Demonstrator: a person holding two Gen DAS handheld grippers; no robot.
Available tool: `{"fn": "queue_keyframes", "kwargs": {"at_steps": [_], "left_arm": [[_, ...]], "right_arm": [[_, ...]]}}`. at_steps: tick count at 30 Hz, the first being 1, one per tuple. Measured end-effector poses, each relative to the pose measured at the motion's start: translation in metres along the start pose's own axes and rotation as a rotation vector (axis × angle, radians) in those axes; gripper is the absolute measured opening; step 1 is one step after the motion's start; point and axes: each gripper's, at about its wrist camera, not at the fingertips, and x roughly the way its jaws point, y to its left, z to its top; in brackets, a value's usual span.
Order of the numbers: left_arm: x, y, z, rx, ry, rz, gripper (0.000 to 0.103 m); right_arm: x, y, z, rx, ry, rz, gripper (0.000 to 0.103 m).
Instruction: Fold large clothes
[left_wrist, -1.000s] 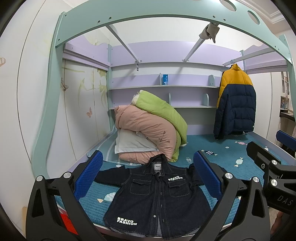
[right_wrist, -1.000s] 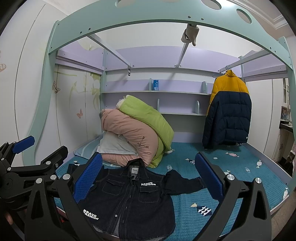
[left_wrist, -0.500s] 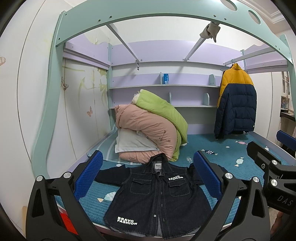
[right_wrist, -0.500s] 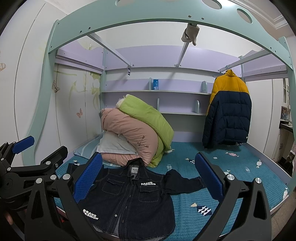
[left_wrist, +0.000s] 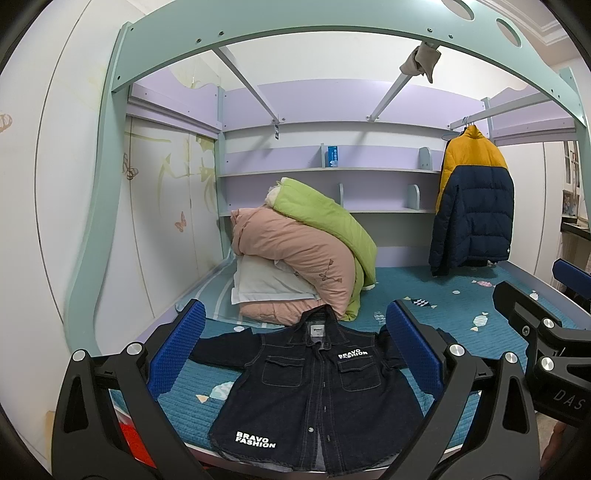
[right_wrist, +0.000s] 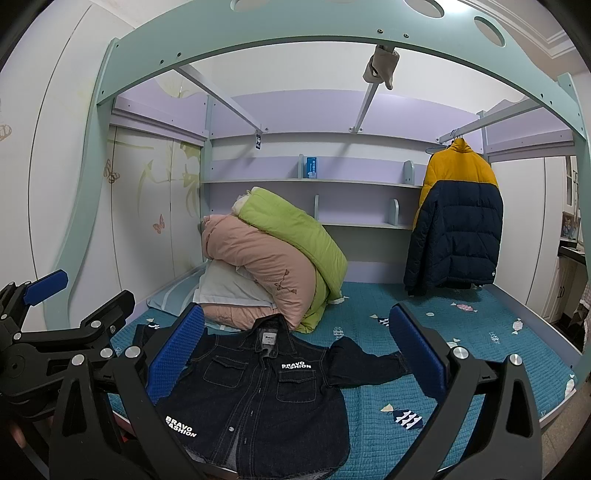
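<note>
**Low in both frames: denim jacket spread flat**

Across the lower centre lies a dark denim jacket (left_wrist: 317, 387) (right_wrist: 258, 391), buttoned, sleeves outspread, on the teal quilted bedspread (left_wrist: 480, 306). Folded pink and green duvets (left_wrist: 306, 254) pile behind its collar. Left gripper (left_wrist: 295, 350) and right gripper (right_wrist: 295, 350) gape wide, empty, above it.

Bedroom: bunk bed (left_wrist: 443, 306), quilts (left_wrist: 295, 258)
</note>
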Motion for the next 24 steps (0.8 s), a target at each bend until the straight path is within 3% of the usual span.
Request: {"fn": "queue_keyframes", "kwargs": {"at_steps": [24], "left_arm": [[0.0021, 0.0016, -0.0008, 0.001, 0.005, 0.0, 0.098]], "right_arm": [[0.0025, 0.0008, -0.0017, 0.001, 0.008, 0.001, 0.097]]}}
